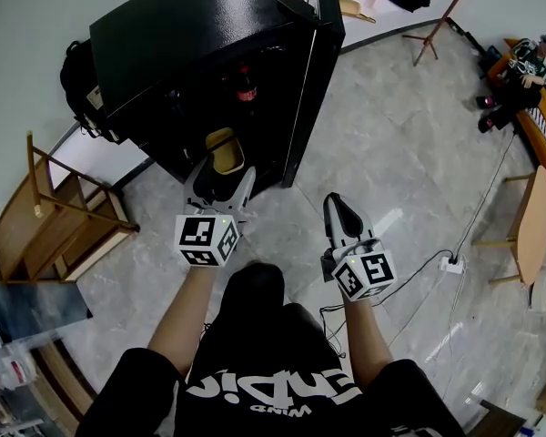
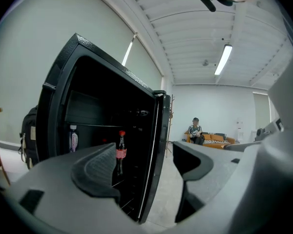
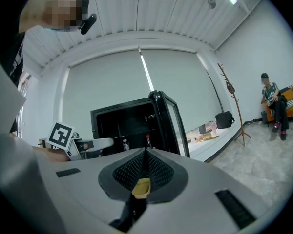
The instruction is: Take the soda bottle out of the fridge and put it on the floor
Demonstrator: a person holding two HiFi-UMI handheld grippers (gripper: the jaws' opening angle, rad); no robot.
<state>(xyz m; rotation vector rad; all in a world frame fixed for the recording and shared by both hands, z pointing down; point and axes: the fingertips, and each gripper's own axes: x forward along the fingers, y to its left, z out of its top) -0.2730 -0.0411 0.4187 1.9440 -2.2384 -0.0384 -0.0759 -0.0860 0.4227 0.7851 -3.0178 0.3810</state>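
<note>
The black fridge [image 1: 177,35] stands with its door [image 1: 314,71] swung open. Inside on a shelf stands the soda bottle [image 1: 246,85], dark with a red cap and red label; the left gripper view shows the bottle [image 2: 120,152] upright, just past the left jaw. My left gripper [image 1: 222,178] is held in front of the fridge opening, open, nothing between its jaws [image 2: 144,165]. My right gripper [image 1: 339,209] hangs to the right over the floor, shut and empty [image 3: 145,160]. The bottle [image 3: 148,141] is some way from both.
A second bottle with a pale label [image 2: 73,139] stands deeper in the fridge. A wooden chair [image 1: 50,212] is at the left, a dark backpack [image 1: 77,80] behind the fridge. A power strip with cable [image 1: 452,263] lies on the tiled floor. A person sits on an orange sofa [image 1: 519,71].
</note>
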